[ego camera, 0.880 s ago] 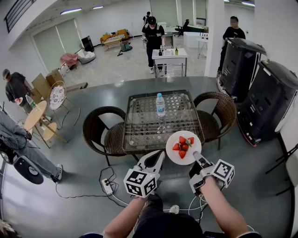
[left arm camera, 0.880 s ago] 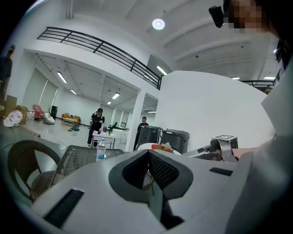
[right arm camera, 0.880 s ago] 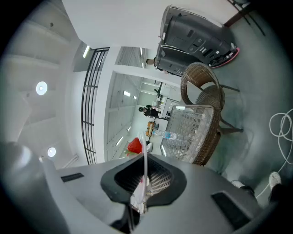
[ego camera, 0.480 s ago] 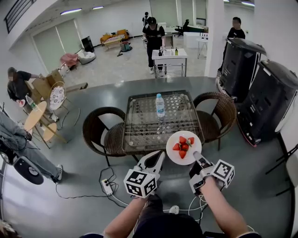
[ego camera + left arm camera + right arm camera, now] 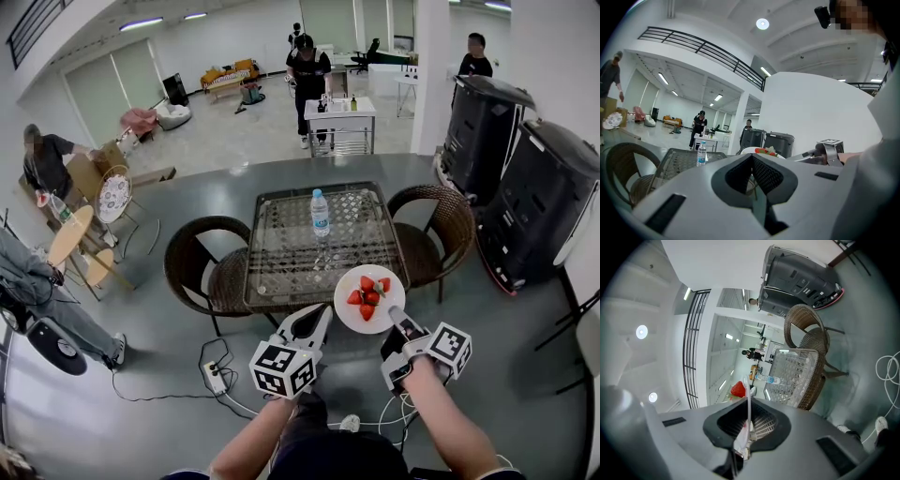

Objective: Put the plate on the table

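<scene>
right gripper [image 5: 397, 319]: pinching the white plate [image 5: 369, 309] by its rim
left gripper [image 5: 322, 314]: closed, empty
remaining: lower white plate onto glass table [image 5: 281, 272], near right corner

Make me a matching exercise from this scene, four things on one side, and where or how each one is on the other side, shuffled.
Things:
1. water bottle
2. plate
3. left gripper
4. strawberries

Place or state:
A. shut, with nothing between its jaws
B. standing upright on the glass table
C. lying on the plate
D. held at its rim by the right gripper

Pairs: 1-B, 2-D, 3-A, 4-C
</scene>
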The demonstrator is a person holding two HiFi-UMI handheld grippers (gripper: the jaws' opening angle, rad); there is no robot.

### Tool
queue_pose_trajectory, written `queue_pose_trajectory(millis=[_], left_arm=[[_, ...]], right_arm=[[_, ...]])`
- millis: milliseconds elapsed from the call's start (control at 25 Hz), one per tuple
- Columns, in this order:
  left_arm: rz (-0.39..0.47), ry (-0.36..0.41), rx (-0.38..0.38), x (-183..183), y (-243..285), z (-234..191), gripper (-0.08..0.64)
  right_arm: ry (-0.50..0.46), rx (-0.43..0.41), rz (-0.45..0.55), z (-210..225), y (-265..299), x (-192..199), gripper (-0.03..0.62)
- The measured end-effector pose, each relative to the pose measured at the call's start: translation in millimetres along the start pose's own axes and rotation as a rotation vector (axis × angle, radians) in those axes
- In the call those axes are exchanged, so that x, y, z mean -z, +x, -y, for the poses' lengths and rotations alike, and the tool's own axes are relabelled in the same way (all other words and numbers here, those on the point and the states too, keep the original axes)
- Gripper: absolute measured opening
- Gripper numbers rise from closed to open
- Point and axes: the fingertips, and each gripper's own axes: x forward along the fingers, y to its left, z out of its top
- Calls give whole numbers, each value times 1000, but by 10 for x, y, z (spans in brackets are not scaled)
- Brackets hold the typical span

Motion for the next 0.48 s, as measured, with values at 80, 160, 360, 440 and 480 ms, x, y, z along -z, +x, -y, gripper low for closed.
queue_pose_trajectory(millis=[80, 160, 360, 440, 480], left_arm=[[1, -1, 0, 3, 32, 13, 8], [1, -2, 1, 10, 50, 26, 8], [-6, -1, 6, 8, 131, 7, 8], [-10, -1, 9, 2, 200, -19, 8], [-12, 0, 11, -2, 236, -39, 8]], right_arm=[[-5, -3, -1, 11, -11, -29, 15], [1, -7, -2, 18, -23, -36, 15], [1, 4, 3, 58, 19, -110, 15], [9, 1, 4, 68, 79, -157, 15], [9, 5, 6, 79, 111, -181, 15]])
